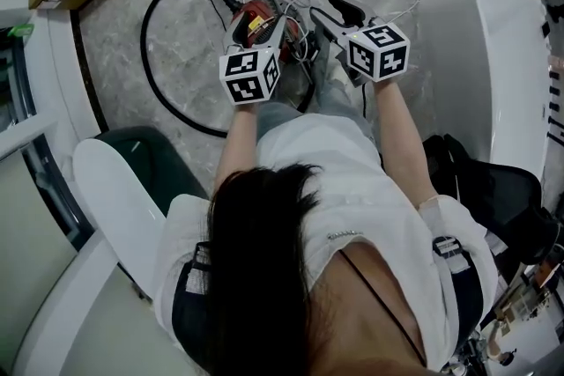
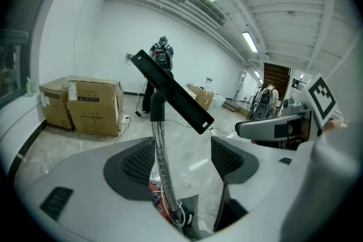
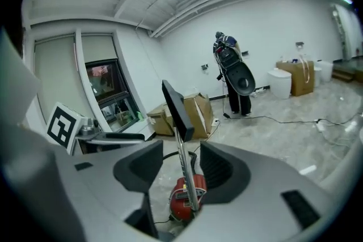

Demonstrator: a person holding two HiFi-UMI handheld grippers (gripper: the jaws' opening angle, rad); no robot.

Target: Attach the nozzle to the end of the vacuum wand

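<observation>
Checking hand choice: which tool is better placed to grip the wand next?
Probably the left tool: the wand looms large and close between its open jaws, while the right tool sees it smaller, farther off.

You hold two grippers: left gripper (image 2: 181,161), right gripper (image 3: 180,170). You see one wand (image 2: 161,158), one nozzle (image 2: 172,90), one red vacuum (image 3: 184,198), one black hose (image 1: 143,35) and two cardboard boxes (image 2: 93,106) together.
</observation>
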